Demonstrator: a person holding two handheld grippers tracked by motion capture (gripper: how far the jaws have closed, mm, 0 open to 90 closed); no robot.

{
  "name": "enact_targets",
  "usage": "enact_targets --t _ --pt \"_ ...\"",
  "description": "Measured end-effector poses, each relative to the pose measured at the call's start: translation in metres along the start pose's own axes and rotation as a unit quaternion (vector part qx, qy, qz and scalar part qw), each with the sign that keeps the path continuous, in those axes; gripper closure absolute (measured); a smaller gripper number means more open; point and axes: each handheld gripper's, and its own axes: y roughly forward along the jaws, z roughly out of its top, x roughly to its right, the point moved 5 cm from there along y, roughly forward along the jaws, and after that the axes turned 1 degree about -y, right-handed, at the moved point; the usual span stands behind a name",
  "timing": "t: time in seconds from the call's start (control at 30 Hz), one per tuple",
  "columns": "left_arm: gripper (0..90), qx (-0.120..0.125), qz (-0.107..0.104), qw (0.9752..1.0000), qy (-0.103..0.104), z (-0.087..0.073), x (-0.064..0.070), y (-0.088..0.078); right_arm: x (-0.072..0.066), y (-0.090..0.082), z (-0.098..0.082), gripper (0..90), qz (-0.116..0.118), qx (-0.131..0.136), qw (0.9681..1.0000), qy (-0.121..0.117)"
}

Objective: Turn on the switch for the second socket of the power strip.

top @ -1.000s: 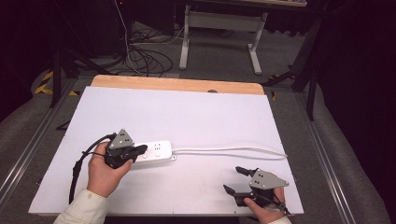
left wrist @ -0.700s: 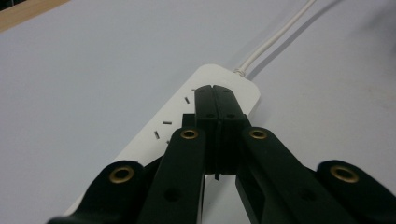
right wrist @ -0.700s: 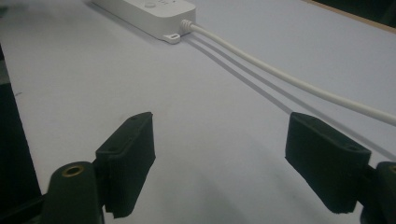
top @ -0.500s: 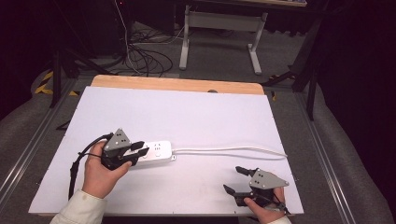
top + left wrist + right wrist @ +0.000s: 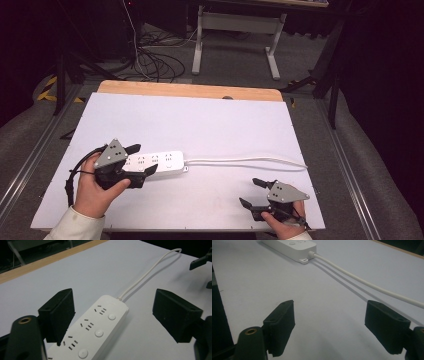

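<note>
Power strip (image 5: pixel 155 164) between spread jaws of left tool (image 5: pixel 142 159), untouched

My high camera looks forward and down on the whole surface (image 5: pixel 210 125). Both jaw cameras sit low and close, sharing the power strip (image 5: pixel 92 330) near 9 o'clock.

A white table (image 5: pixel 210 125) with wooden far edge; tangled cables (image 5: pixel 150 55) on floor beyond.
</note>
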Motion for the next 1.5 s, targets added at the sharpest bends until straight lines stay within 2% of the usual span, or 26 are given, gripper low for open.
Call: enact_targets --t 0.07,0.33,0.5,0.6,0.7,0.77,0.83,0.93,1.0,1.1,1.2,1.27,1.33,1.5 --pt "12.8 0.014 -0.012 0.9998 -0.005 -0.001 0.0 -0.006 0.0 0.0 0.0 24.6 0.0 0.0 1.0 0.0" --pt "11.6 0.034 -0.011 0.9993 0.011 -0.013 -0.004 -0.021 0.001 0.0 0.0 24.6 0.0 0.002 1.0 -0.001" --pt "11.0 0.034 0.004 0.9993 0.019 -0.025 -0.008 -0.029 0.0 0.0 0.0 24.4 0.0 0.0 1.0 0.0" --pt "10.5 0.033 0.021 0.9989 0.025 -0.031 -0.011 -0.032 0.0 0.0 0.0 24.1 0.001 0.002 1.0 -0.002" --pt "9.7 0.037 0.029 0.9986 0.023 -0.039 -0.012 -0.036 0.0 0.0 0.0 23.8 0.002 0.001 1.0 0.0" --pt "9.7 0.044 0.044 0.9976 0.03 -0.044 -0.013 -0.038 0.0 0.0 0.0 23.7 0.003 0.0 1.0 0.0" --pt "9.7 0.045 0.048 0.9974 0.031 -0.049 -0.015 -0.04 0.0 0.0 0.0 23.1 0.003 0.0 1.0 0.0" --pt "9.0 0.052 0.033 0.9979 0.019 -0.055 -0.015 -0.042 0.0 0.0 0.0 22.7 0.004 0.001 1.0 -0.003" --pt "8.2 0.053 0.03 0.998 0.02 -0.058 -0.016 -0.043 0.0 0.0 0.0 22.6 0.005 0.0 1.0 -0.002" --pt "7.4 0.055 0.02 0.9982 0.009 -0.063 -0.016 -0.044 0.0 -0.001 0.0 22.3 0.005 0.0 1.0 -0.003" --pt "7.0 0.049 0.025 0.9985 0.001 -0.07 -0.018 -0.045 0.0 -0.001 0.0 21.9 0.006 0.0 1.0 -0.002" --pt "7.8 0.04 0.042 0.9983 -0.013 -0.075 -0.021 -0.047 0.0 -0.001 0.0 21.4 0.007 0.0 1.0 -0.005" --pt "8.4 0.04 0.037 0.9982 -0.027 -0.079 -0.021 -0.048 0.0 0.0 0.0 21.0 0.007 -0.001 1.0 -0.005" --pt "7.8 0.034 0.041 0.9985 -0.01 -0.089 -0.025 -0.05 0.0 0.0 -0.001 20.6 0.008 -0.002 0.9999 -0.007"
